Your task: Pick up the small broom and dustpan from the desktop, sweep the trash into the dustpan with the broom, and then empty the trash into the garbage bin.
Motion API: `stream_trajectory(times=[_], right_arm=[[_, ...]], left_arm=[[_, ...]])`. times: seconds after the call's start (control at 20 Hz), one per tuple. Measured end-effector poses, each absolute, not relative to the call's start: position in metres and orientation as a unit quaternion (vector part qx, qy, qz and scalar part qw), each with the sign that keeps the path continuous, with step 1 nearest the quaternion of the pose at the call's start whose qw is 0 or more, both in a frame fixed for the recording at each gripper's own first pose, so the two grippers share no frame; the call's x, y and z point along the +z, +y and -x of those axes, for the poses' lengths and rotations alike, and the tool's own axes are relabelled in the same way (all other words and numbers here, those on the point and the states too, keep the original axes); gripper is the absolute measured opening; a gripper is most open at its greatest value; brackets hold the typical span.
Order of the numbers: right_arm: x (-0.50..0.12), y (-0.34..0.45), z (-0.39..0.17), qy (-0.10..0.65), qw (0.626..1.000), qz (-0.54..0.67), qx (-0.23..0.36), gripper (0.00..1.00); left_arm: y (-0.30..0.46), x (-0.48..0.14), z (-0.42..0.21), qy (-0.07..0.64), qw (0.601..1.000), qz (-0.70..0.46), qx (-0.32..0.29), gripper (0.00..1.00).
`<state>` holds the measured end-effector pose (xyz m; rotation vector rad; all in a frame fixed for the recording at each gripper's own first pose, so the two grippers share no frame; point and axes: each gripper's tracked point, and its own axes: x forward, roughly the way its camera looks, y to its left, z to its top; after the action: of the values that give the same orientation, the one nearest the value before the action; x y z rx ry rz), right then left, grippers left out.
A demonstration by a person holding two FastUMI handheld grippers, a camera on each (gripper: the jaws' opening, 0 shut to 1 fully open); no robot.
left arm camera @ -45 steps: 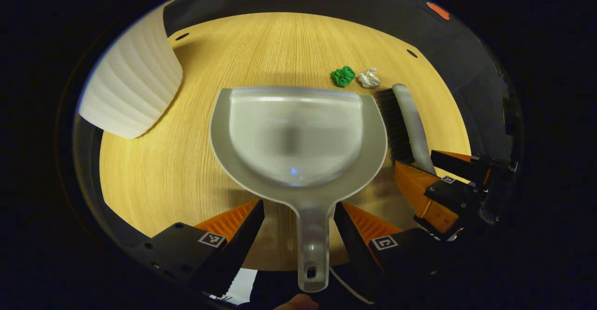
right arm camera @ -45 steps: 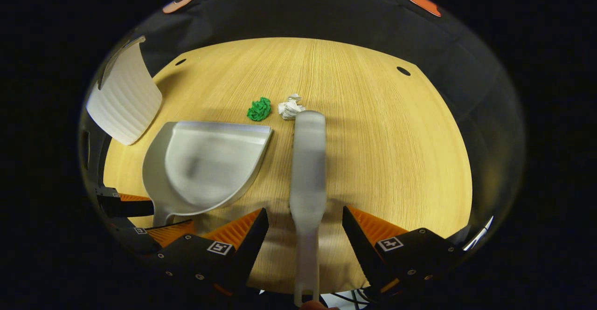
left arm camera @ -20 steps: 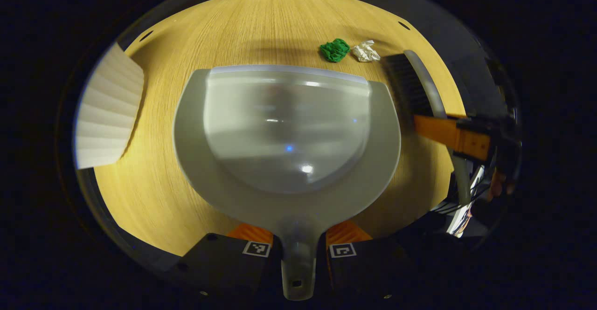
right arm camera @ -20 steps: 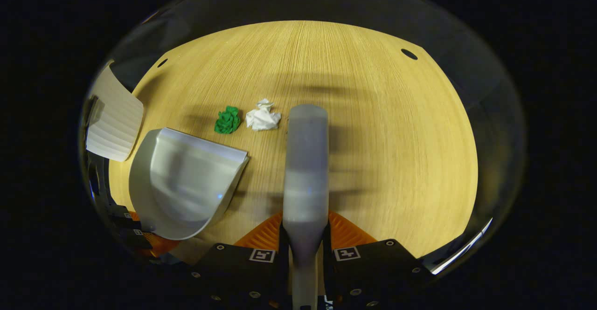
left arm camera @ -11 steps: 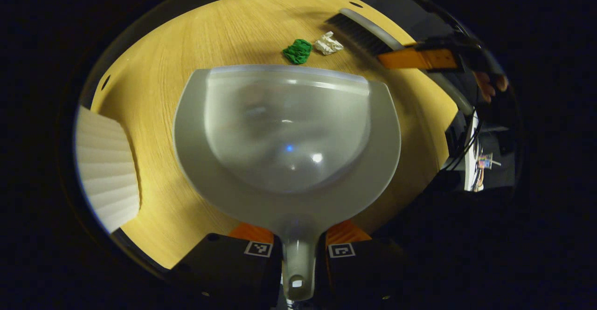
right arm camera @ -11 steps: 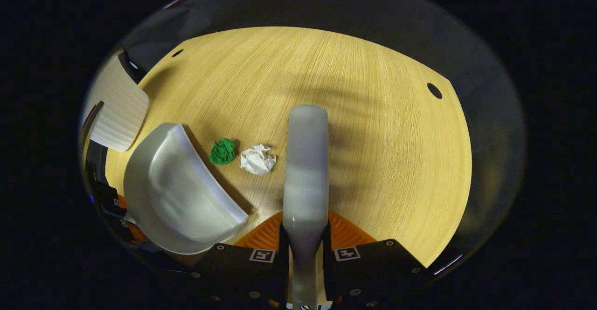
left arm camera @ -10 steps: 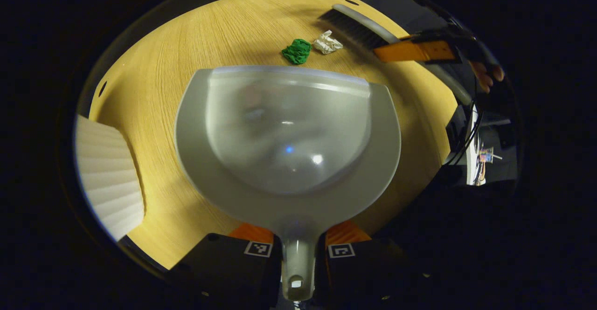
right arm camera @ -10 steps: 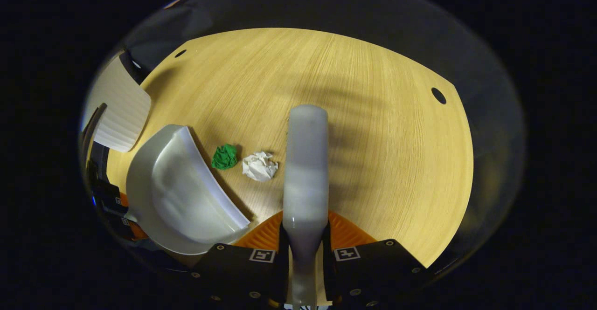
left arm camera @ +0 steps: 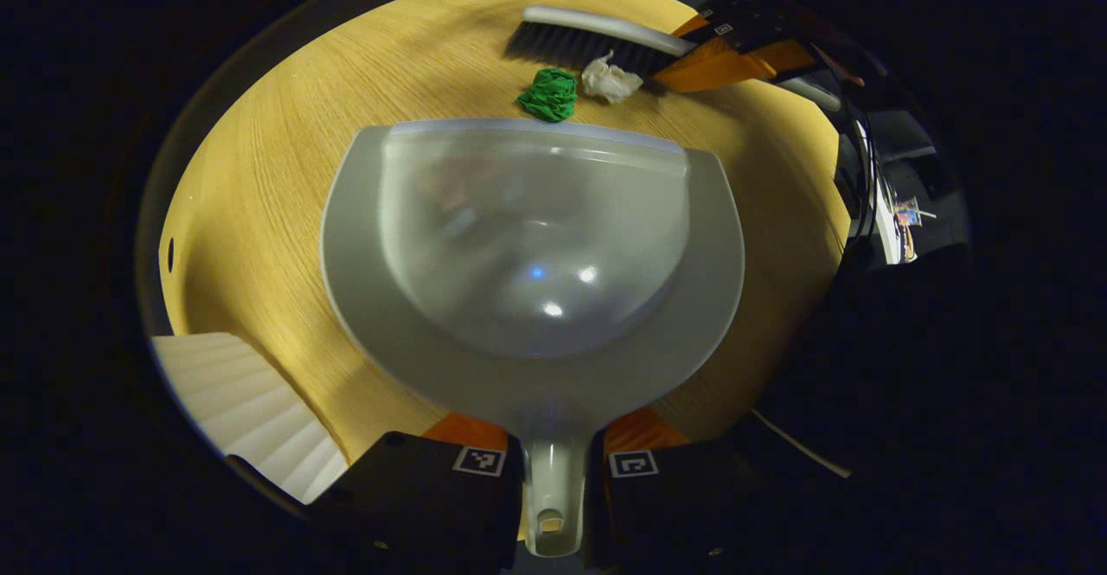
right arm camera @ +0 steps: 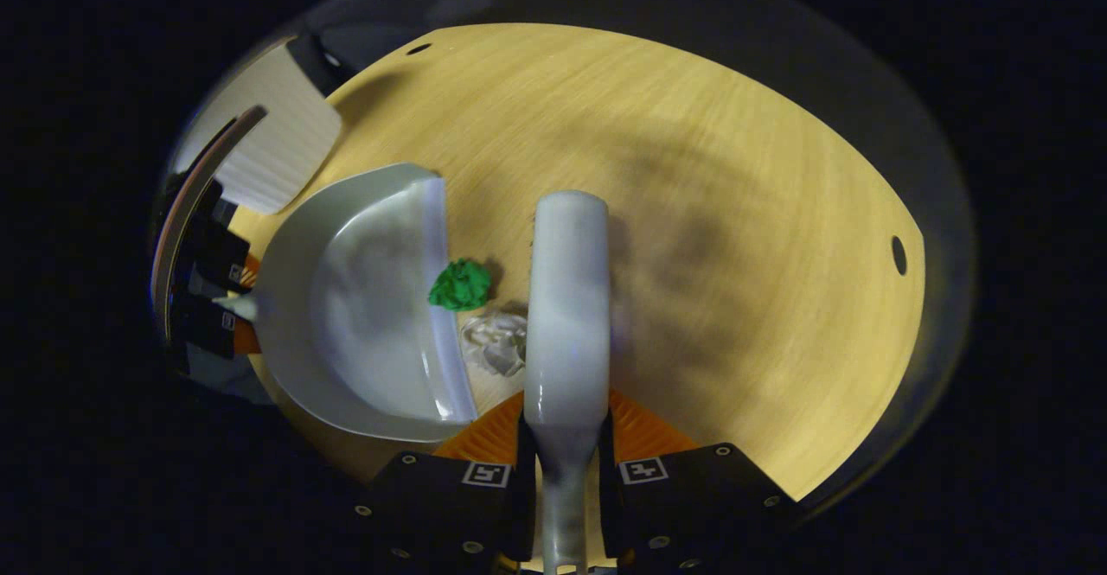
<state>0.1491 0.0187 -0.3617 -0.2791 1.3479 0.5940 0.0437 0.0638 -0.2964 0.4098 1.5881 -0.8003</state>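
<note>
Sweeping underway on the desktop [right arm camera: 709, 160]: left gripper [left arm camera: 553, 471] clenched on the dustpan [left arm camera: 532, 246] handle, right gripper [right arm camera: 562, 463] grasping the broom [right arm camera: 566, 298], green wad [right arm camera: 461, 285] and white wad [right arm camera: 497, 341] at the pan's lip, garbage bin [left arm camera: 251, 411] untouched nearby

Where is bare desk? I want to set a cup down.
Free: the wooden desk right of the grey broom. Crowded: the broom, green wad, white wad and grey dustpan bunch together, ribbed white bin behind.

Light wood-grain tabletop [left arm camera: 259, 186], small dark holes [right arm camera: 899, 255] near its edges, dark surroundings
</note>
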Motion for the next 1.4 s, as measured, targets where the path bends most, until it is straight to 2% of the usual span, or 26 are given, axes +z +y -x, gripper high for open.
stream_trajectory(times=[0.2, 0.35, 0.4, 0.45, 0.65, 0.95, 1.1, 1.4], right_arm=[[-0.349, 0.058, -0.134, 0.61, 0.702, 0.117, 0.349, 0.31], [-0.349, 0.074, -0.128, 0.617, 0.685, 0.1, 0.374, 0.31], [-0.345, 0.081, -0.122, 0.616, 0.684, 0.098, 0.377, 0.35], [-0.346, 0.086, -0.12, 0.617, 0.685, 0.094, 0.376, 0.31], [-0.338, 0.082, -0.136, 0.61, 0.712, 0.06, 0.342, 0.31], [-0.344, 0.041, -0.171, 0.598, 0.772, 0.02, 0.217, 0.31], [-0.366, 0.037, -0.152, 0.615, 0.771, 0.01, 0.167, 0.31], [-0.379, 0.039, -0.14, 0.621, 0.773, -0.001, 0.125, 0.31]], left_arm=[[0.059, -0.294, -0.043, 0.69, 0.618, -0.166, -0.339, 0.3], [0.047, -0.294, -0.038, 0.696, 0.63, -0.134, -0.317, 0.29], [0.041, -0.294, -0.037, 0.697, 0.636, -0.123, -0.308, 0.29], [0.035, -0.295, -0.035, 0.698, 0.641, -0.112, -0.298, 0.29], [0.01, -0.293, -0.016, 0.703, 0.656, -0.068, -0.266, 0.29], [-0.015, -0.288, -0.018, 0.699, 0.687, -0.001, -0.198, 0.29], [-0.016, -0.281, -0.005, 0.696, 0.697, 0.026, -0.17, 0.29], [-0.031, -0.29, -0.003, 0.696, 0.706, 0.041, -0.124, 0.29]])
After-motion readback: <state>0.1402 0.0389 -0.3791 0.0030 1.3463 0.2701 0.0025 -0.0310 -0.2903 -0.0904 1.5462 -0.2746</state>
